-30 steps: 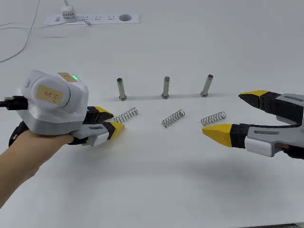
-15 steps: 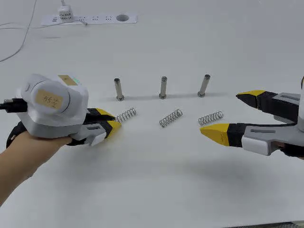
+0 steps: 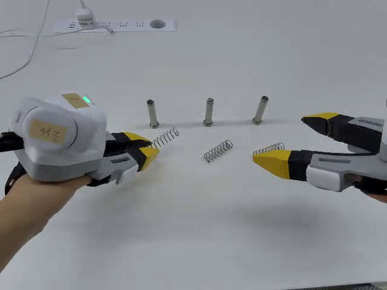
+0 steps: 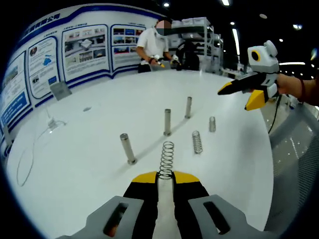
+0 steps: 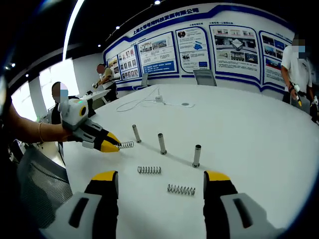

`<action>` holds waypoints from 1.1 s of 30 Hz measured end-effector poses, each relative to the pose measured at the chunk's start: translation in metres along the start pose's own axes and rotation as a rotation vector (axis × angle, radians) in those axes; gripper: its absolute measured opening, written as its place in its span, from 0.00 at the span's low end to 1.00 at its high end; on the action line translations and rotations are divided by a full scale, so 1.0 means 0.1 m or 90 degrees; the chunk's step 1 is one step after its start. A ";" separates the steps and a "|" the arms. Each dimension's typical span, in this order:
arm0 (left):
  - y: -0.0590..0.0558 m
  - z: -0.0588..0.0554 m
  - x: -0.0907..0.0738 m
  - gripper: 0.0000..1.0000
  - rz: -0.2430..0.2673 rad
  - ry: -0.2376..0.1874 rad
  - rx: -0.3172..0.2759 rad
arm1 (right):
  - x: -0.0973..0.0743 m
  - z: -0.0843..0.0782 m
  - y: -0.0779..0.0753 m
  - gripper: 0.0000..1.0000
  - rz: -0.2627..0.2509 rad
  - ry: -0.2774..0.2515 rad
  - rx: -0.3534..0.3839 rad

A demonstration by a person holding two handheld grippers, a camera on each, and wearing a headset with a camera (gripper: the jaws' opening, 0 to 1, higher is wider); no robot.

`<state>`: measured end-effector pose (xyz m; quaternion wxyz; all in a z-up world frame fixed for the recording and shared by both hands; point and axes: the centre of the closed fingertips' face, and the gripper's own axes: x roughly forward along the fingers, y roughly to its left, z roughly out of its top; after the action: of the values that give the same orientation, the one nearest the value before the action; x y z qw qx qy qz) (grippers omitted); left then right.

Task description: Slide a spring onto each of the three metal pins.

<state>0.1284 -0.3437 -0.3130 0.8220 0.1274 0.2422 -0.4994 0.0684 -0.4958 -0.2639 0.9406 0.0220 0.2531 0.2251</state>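
Three metal pins stand upright in a row on the white table: left pin (image 3: pixel 153 113), middle pin (image 3: pixel 208 112), right pin (image 3: pixel 261 110). My left gripper (image 3: pixel 148 151) is shut on one end of the left spring (image 3: pixel 164 138), which points up and away toward the left pin (image 4: pixel 127 148). In the left gripper view the spring (image 4: pixel 167 159) sticks out from between the shut jaws. The middle spring (image 3: pixel 218 151) lies flat on the table. The right spring (image 3: pixel 269 148) lies partly behind the near jaw of my right gripper (image 3: pixel 284 139), which is open and holds nothing.
A white power strip (image 3: pixel 115 25) with a plug and a cable (image 3: pixel 30 54) lies at the far left of the table. The table's front edge runs along the bottom right. People stand in the background beyond the table (image 5: pixel 249 129).
My left gripper has shut on the left spring's near end and lifted it off the table, tilted toward the left pin. The right gripper has edged slightly left.
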 end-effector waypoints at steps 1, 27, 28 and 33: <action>-0.02 0.02 -0.01 0.10 -0.001 -0.008 -0.006 | 0.00 0.03 0.00 0.69 0.000 -0.006 0.009; -0.32 0.59 -0.26 0.10 -0.069 -0.221 -0.273 | 0.30 0.58 0.51 0.52 0.104 -0.109 0.152; -0.33 0.59 -0.26 0.10 -0.071 -0.223 -0.275 | 0.32 0.58 0.52 0.51 0.107 -0.110 0.156; -0.37 0.58 -0.25 0.10 -0.075 -0.220 -0.275 | 0.39 0.61 0.58 0.46 0.124 -0.115 0.192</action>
<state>0.1017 -0.3680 -0.2496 0.8290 -0.1520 0.2059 -0.4973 0.1043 -0.4227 -0.2199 0.9194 0.2073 0.1954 0.2714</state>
